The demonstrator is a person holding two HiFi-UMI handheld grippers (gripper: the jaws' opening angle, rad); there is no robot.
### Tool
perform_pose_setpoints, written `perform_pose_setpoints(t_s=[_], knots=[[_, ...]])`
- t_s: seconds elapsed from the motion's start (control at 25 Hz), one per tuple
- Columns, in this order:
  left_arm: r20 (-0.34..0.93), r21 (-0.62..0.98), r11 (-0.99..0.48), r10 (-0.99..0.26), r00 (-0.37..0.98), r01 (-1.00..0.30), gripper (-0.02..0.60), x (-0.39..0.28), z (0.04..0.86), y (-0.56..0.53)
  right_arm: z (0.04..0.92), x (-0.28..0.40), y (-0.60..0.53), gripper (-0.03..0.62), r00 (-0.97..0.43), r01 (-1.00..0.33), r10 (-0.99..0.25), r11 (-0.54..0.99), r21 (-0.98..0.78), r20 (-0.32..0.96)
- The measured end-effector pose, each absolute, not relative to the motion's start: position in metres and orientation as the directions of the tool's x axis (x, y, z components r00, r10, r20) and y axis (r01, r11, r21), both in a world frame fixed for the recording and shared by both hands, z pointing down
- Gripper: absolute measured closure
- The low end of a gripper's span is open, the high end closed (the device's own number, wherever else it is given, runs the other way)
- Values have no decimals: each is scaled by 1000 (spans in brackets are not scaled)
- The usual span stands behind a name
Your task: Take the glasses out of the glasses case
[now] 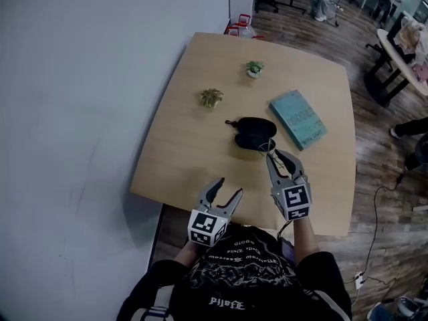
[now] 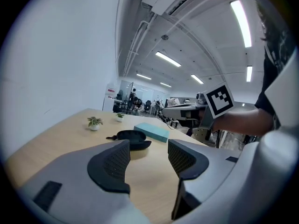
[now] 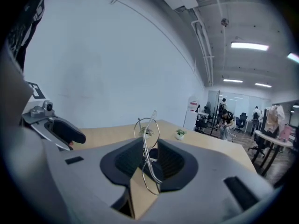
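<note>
The black glasses case (image 1: 253,131) lies open near the middle of the wooden table (image 1: 180,152); the left gripper view shows the case (image 2: 131,136) beyond its jaws. My right gripper (image 1: 277,156) hovers just in front of the case, shut on thin wire-framed glasses (image 3: 148,148) that stand upright between its pads (image 3: 128,164). In the head view the glasses (image 1: 269,146) show as a faint wire loop at the fingertips. My left gripper (image 1: 229,187) is over the table's near edge, open and holding nothing (image 2: 148,160).
A teal book (image 1: 298,119) lies right of the case. Two small potted plants (image 1: 211,97) (image 1: 254,68) stand behind it. A white wall runs along the table's left side. Chairs, another table and people are at the far right.
</note>
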State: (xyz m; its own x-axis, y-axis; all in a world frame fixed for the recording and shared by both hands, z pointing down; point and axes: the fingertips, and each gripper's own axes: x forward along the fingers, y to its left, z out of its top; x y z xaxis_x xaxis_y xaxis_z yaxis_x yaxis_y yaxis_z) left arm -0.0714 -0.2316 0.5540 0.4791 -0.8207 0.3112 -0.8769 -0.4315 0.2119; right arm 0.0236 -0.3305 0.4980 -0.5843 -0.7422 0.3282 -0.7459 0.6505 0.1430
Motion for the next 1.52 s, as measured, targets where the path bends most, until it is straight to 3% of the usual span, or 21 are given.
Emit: perform_pose_setpoints(t_s=[0.8, 1.52], knots=[[259, 239, -443, -829, 496, -864, 322, -28, 542, -201, 509, 109, -233, 493, -503, -864, -849, 493, -97, 164], [280, 253, -441, -819, 501, -861, 334, 14, 552, -182, 531, 137, -201, 494, -538, -843, -822, 516, -153, 189]])
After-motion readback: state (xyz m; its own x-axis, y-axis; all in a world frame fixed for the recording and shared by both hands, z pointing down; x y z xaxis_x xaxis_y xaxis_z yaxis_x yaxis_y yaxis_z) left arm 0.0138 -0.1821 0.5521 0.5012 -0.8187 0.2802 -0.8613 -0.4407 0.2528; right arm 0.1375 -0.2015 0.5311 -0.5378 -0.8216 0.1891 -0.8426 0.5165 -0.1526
